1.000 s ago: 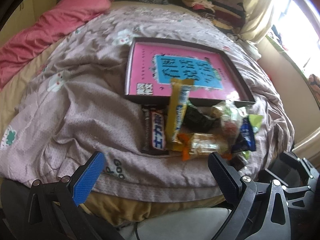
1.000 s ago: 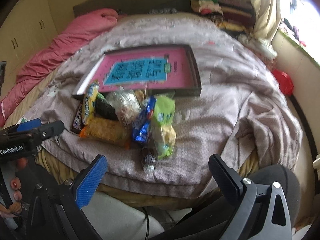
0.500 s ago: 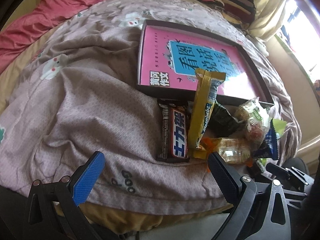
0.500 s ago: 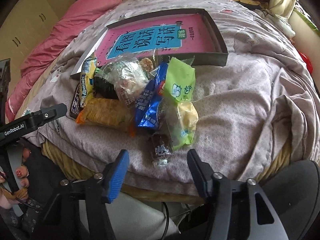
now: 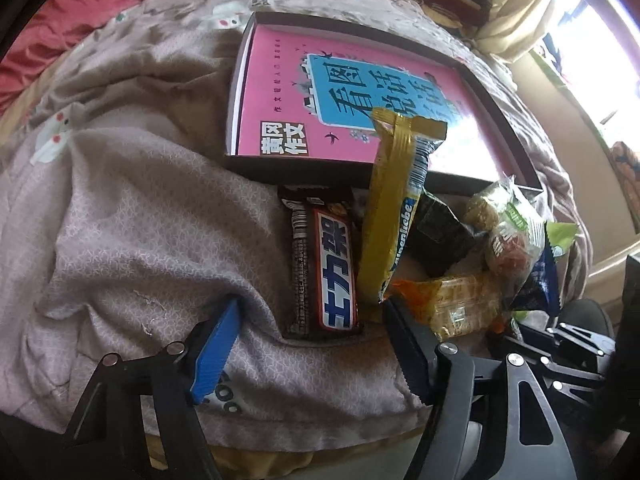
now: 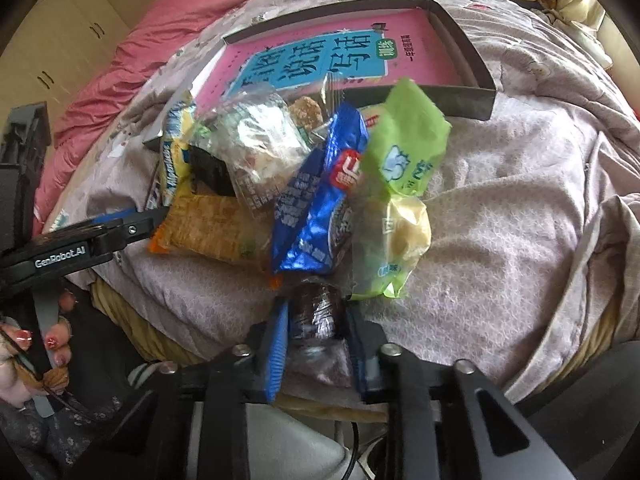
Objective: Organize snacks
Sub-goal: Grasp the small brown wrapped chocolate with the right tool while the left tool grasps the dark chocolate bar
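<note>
While the snacks lie heaped on the quilt [image 5: 132, 216] against the near wall of a dark box [image 6: 460, 100] lined with a pink book [image 5: 280, 92], a gold bar [image 5: 394, 200] marked "superliebe" leans over that wall. The left gripper [image 5: 308, 344] is closing, its jaws still spread around the near end of the brown chocolate bar [image 5: 332, 268] with white characters, pads not pressing. The right gripper [image 6: 316, 344] pinches a small dark wrapped sweet [image 6: 316, 312] below the blue packet [image 6: 320, 208] and green packet [image 6: 404, 152]
</note>
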`<action>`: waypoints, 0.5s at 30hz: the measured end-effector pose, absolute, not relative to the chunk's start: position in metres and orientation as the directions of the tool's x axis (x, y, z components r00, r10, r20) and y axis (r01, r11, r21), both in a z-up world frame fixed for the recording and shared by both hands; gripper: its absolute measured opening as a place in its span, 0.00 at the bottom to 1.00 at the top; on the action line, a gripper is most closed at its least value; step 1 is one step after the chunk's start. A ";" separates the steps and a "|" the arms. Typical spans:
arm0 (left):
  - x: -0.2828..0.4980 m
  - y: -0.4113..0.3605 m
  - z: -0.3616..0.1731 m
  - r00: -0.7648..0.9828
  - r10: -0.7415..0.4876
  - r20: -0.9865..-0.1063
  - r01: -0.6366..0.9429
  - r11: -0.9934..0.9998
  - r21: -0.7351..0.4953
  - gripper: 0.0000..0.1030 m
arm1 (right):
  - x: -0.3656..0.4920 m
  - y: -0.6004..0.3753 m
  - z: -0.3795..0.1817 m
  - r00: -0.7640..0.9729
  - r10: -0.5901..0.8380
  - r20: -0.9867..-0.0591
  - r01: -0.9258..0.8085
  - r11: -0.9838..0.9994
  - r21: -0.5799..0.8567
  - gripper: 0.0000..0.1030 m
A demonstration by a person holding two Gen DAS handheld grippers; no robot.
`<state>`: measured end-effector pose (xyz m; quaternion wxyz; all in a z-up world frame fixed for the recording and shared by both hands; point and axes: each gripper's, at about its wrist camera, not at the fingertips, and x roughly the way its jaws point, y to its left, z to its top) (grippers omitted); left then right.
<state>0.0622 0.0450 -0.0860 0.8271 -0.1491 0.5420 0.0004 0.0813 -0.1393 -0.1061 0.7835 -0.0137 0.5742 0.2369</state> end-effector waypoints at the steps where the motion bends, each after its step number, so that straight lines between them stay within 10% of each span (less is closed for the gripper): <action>1: 0.063 0.046 -0.087 0.414 -0.169 -0.894 -0.163 0.953 -0.256 0.71 | 0.081 -0.139 -0.105 0.226 0.365 -0.903 -0.391 0.883 0.259 0.26; 15: 0.072 0.059 -0.089 0.410 -0.270 -0.871 -0.107 0.934 -0.340 0.51 | 0.075 -0.137 -0.077 0.275 0.449 -0.850 -0.450 0.842 0.299 0.26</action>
